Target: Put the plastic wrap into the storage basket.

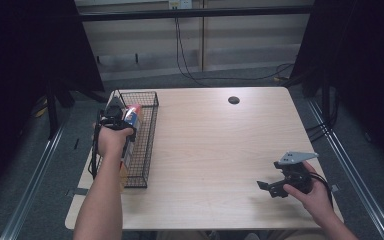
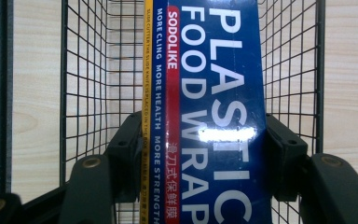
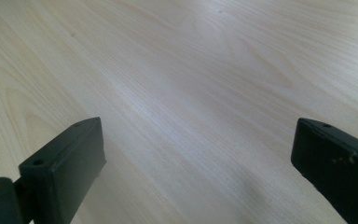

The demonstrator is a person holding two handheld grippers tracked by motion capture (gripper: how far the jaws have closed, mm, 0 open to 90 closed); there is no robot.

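Pale wood grain covers the surface (image 1: 215, 150), which stands on a grey floor with dark curtains to either side. At its left edge sits a long black wire basket (image 1: 145, 135), running from near to far. A blue box of plastic food wrap (image 2: 214, 102) lies lengthwise in this basket, its white lettering reading "PLASTIC FOOD WRAP" beside a red strip marked "SODOLIKE" and a yellow stripe along one long side. In the high view the box's far end (image 1: 134, 114) shows red and blue just beyond the left hand (image 1: 112, 140). The left gripper (image 2: 199, 149) reaches down into the basket, and in the left gripper view its two black jaws press against the box's two long sides, clamped on it; whether the box rests on the basket floor or is lifted clear of it cannot be told. The basket's mesh walls rise on both sides of the box, with bare wood visible through them. Well apart, at the near right of the surface, the right hand (image 1: 315, 195) holds the right gripper (image 1: 270, 187) low over bare wood, pointing left, with its grey three-cornered plate on top. In the right gripper view (image 3: 198, 158) its jaws stand wide apart with nothing between them. A small dark round hole (image 1: 234, 100) marks the far middle of the surface.
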